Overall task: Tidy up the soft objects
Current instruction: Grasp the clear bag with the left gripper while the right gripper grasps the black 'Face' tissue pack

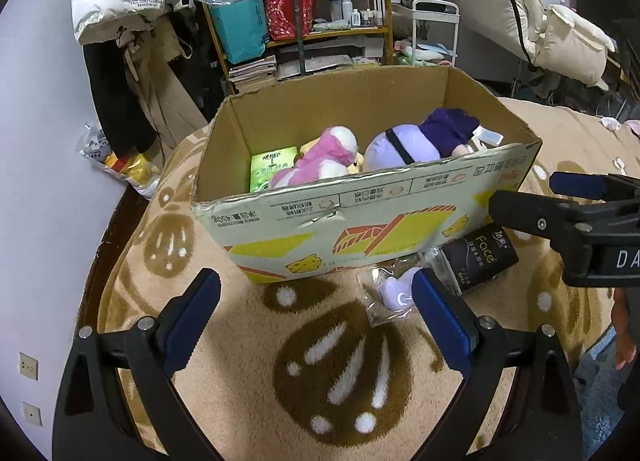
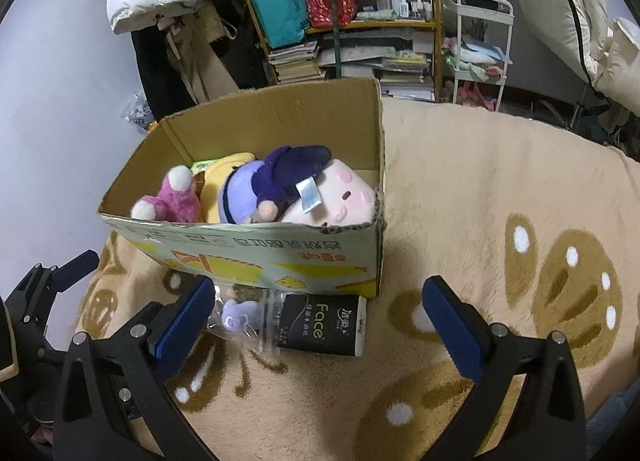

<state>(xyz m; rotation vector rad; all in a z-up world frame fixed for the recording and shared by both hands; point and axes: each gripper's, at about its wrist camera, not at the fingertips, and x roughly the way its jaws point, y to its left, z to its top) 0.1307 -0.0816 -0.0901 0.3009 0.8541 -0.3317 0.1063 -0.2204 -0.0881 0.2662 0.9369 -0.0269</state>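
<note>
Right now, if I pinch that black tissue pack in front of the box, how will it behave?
The black tissue pack probably squashes between the pads, being soft paper, and looks light. Its glossy wrapper may slip, so grip mid-body.

Both views look forward and downward from close above a patterned blanket (image 1: 240,361) toward an open cardboard box (image 1: 360,217). The left wrist view faces the box's front-left corner. The right wrist view faces its front-right corner (image 2: 376,261). Both share the box, a black tissue pack (image 2: 324,325), and the shelf (image 1: 296,1) behind.
</note>
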